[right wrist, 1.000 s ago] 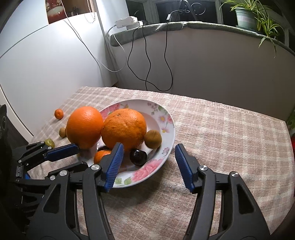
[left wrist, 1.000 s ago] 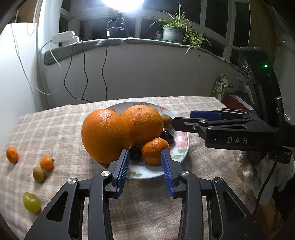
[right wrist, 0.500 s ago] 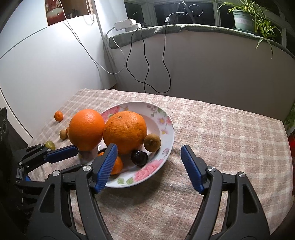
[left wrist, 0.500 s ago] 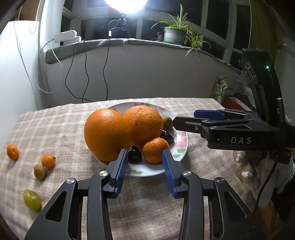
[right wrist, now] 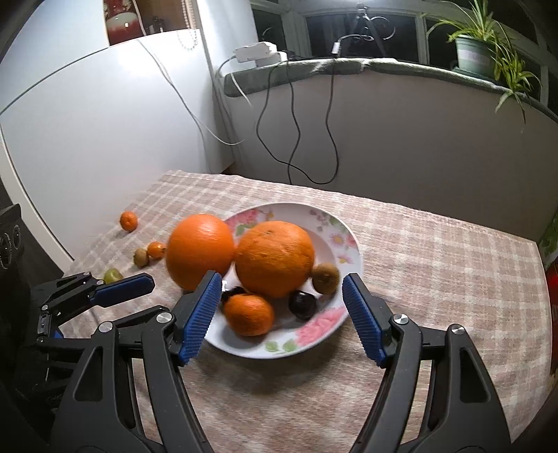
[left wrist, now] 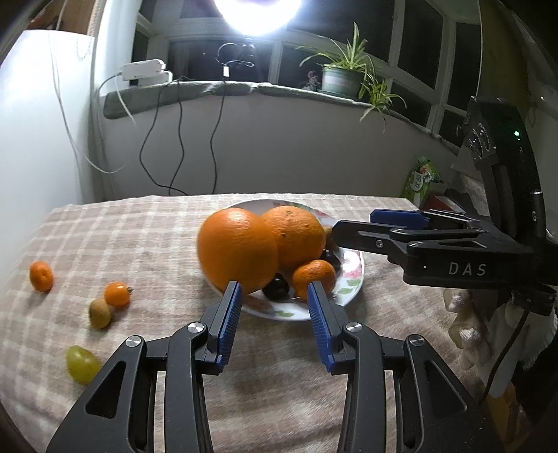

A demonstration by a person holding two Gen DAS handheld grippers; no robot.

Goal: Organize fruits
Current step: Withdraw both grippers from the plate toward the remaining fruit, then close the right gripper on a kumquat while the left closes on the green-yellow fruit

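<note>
Before plate [right wrist: 334, 230] | both tools spread, empty | loose grape [left wrist: 82, 364], kiwi [left wrist: 100, 313] leftward

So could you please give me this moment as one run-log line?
left gripper: open, empty | right gripper: open, empty | floral plate: two oranges, mandarin | green grape: on tablecloth

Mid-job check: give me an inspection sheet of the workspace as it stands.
Surface: checked tablecloth.
Job's things: floral plate holds two oranges, a tangerine, a kiwi, dark fruits. Off the plate: small tangerine, cherry tomato, kiwi, green grape.
Clutter: green packet.
Grippers: left gripper open, empty; right gripper open, empty.
Cables: black cables hang down the wall.
Surroundings: potted plant, power strip, bright lamp.
</note>
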